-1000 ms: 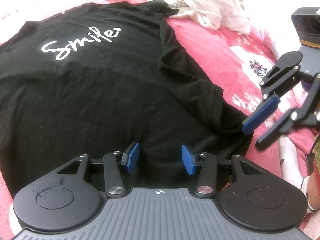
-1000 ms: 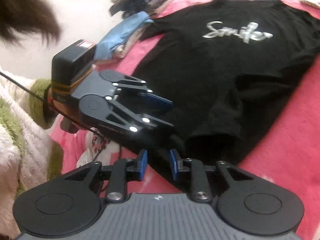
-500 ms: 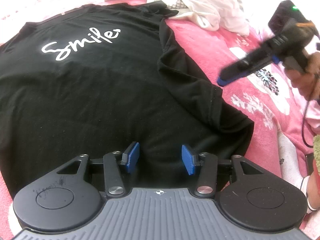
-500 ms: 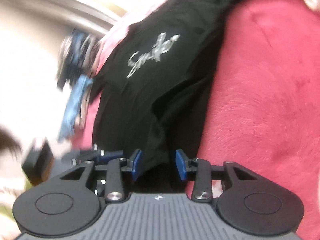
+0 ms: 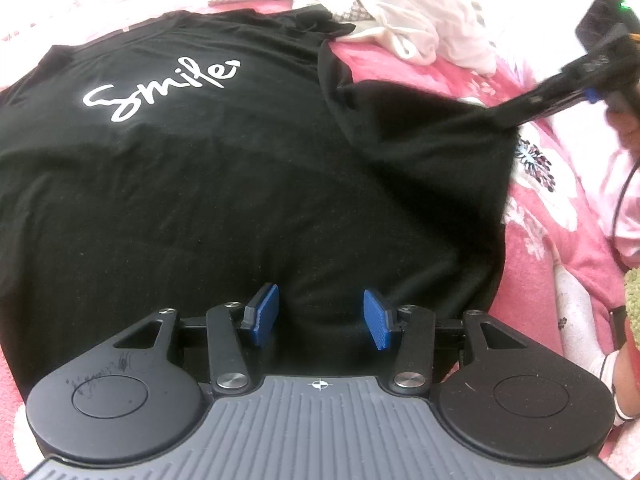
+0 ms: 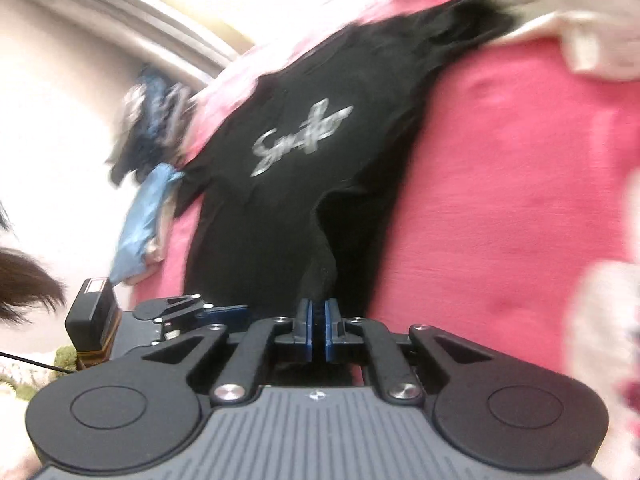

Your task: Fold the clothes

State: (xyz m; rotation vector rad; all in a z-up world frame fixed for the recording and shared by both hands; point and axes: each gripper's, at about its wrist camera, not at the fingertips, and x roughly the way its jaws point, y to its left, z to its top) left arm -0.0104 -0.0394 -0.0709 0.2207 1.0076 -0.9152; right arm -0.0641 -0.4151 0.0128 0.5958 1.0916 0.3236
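On bed | right gripper point(image 6: 319, 330) fingers now clamp black shirt point(image 5: 224, 184) | left gripper point(image 5: 318, 316) fingers apart

Bright, washed-out glare along the top of both views, strong fisheye bending at the edges, right wrist view smeared by motion blur, black cotton T-shirt point(image 5: 248, 184) underexposed, detail lost.

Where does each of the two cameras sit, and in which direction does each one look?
Left wrist: sits on the left gripper, low at the hem of the black T-shirt, looking up its front; its open fingers and a hand show.
Right wrist: sits on the right gripper, at the shirt's side, looking along it over the pink blanket; its fingers are shut on cloth.
Shared: the shirt's white lettering, and each view shows the other gripper.
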